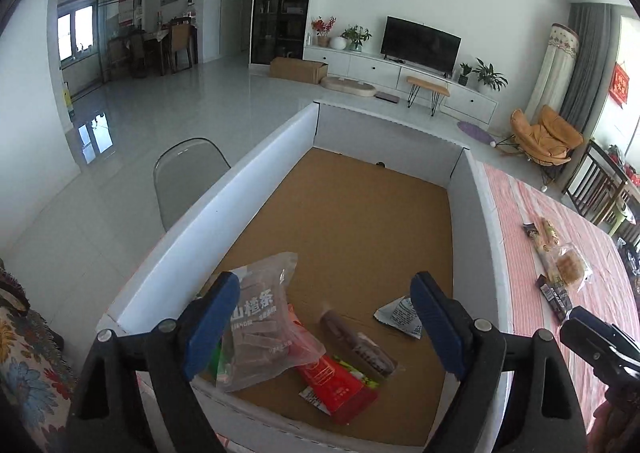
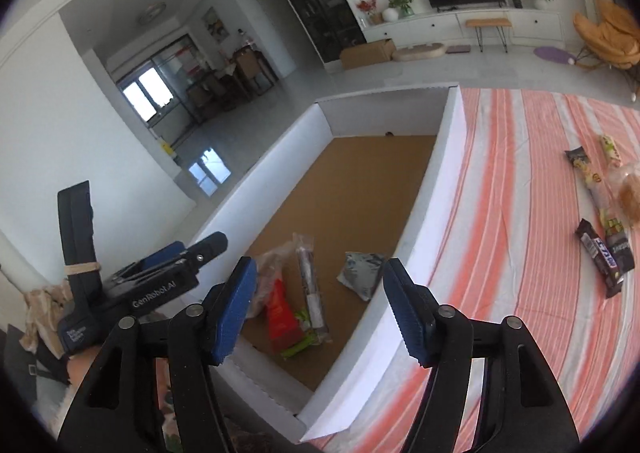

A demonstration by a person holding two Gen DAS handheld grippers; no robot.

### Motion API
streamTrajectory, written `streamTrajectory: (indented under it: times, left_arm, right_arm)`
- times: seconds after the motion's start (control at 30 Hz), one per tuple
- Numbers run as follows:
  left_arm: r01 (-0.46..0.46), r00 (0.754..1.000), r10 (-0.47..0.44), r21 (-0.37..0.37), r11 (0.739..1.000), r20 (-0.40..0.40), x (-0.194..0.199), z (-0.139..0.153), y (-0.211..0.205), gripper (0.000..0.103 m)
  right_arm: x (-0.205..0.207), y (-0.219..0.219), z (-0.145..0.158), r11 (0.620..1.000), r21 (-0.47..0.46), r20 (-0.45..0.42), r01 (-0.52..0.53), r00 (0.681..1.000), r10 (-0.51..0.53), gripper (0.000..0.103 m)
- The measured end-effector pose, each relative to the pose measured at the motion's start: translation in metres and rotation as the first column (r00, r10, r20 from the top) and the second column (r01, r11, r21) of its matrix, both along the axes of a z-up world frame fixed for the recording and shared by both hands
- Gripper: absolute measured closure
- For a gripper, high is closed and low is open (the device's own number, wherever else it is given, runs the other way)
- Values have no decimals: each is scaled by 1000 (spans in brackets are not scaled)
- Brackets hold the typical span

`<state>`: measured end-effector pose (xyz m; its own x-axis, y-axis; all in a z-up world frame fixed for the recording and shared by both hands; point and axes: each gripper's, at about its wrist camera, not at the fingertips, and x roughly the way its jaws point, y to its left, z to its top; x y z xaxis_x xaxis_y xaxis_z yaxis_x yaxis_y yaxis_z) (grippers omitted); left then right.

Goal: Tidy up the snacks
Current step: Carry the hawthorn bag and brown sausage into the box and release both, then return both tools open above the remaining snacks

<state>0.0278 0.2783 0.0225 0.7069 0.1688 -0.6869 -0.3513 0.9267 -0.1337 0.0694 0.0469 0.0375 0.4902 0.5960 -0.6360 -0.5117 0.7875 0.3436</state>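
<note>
A white-walled box (image 1: 208, 209) with a brown cardboard floor stands on the striped table. In it lie a clear bag of brown hawthorn strips (image 1: 260, 325), a red packet (image 1: 340, 385), a brown cookie sleeve (image 1: 356, 341) and a small grey-white packet (image 1: 400, 313). My left gripper (image 1: 324, 325) is open and empty above the box's near end. My right gripper (image 2: 320, 309) is open and empty above the box's near right wall (image 2: 420, 237). More snacks (image 2: 604, 213) lie on the tablecloth at the right, among them a dark bar (image 2: 600, 257).
The red-and-white striped tablecloth (image 2: 512, 189) spreads right of the box. The loose snacks also show in the left wrist view (image 1: 556, 261). A grey chair (image 1: 184, 177) stands left of the box. The left gripper body (image 2: 132, 285) shows in the right wrist view.
</note>
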Motion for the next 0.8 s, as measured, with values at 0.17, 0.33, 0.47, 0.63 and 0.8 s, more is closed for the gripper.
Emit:
streamTrajectory:
  times: [0.17, 0.33, 0.47, 0.63, 0.8]
  left_arm:
    - [158, 985, -152, -65, 985, 85, 10, 15, -61, 13]
    - [416, 908, -402, -147, 897, 117, 17, 28, -169, 2]
    - [615, 756, -654, -315, 723, -25, 36, -15, -269, 1]
    - [611, 753, -638, -189, 769, -161, 63, -74, -330, 2]
    - [540, 820, -529, -9, 842, -219, 94, -116, -314, 2]
  right_arm:
    - [7, -109, -56, 935, -190, 56, 300, 954, -294, 33]
    - [5, -223, -91, 704, -373, 204, 604, 794, -573, 33]
    - [-5, -277, -93, 598, -350, 214, 721, 684, -698, 33]
    - [-7, -296, -101, 548, -361, 148, 754, 627, -765, 33]
    - [-2, -298, -110, 527, -388, 124, 756, 610, -783, 33]
